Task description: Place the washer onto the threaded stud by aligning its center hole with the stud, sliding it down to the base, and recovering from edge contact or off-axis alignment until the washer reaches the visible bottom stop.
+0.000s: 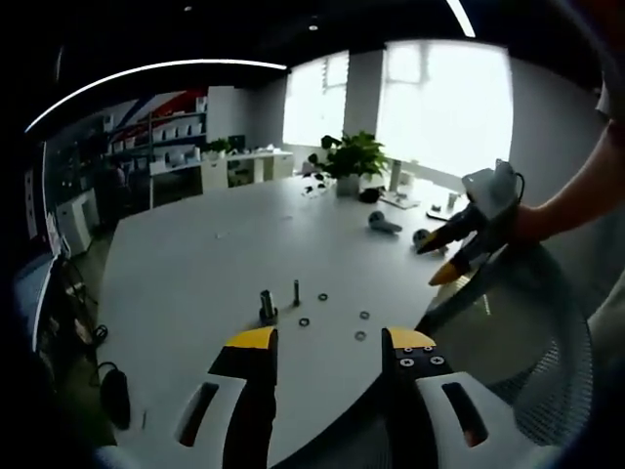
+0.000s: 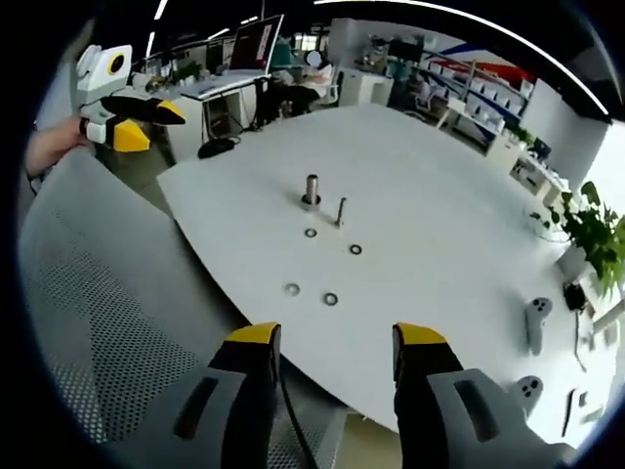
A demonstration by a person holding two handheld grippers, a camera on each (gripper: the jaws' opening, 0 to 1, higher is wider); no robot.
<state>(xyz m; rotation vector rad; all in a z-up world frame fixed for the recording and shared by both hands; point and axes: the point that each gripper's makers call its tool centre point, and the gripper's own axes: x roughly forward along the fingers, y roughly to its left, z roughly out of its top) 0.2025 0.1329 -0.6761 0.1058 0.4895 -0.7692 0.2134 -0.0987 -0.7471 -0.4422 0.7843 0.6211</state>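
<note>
On the white desk (image 2: 439,215), left to right in the right gripper view, stand a thick stud (image 2: 312,190) and thin threaded stud (image 2: 340,211) with four washers (image 2: 311,233) loose nearby, while both grippers' fingers (image 2: 256,344) hang released, grasping nothing.

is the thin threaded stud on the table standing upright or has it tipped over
Upright. In the right gripper view the thin stud stands on end on the white table, beside the thicker post, with nothing on it.

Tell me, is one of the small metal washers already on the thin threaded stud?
No: the four small metal washers lie flat on the white table, beside the thin threaded stud.
</note>
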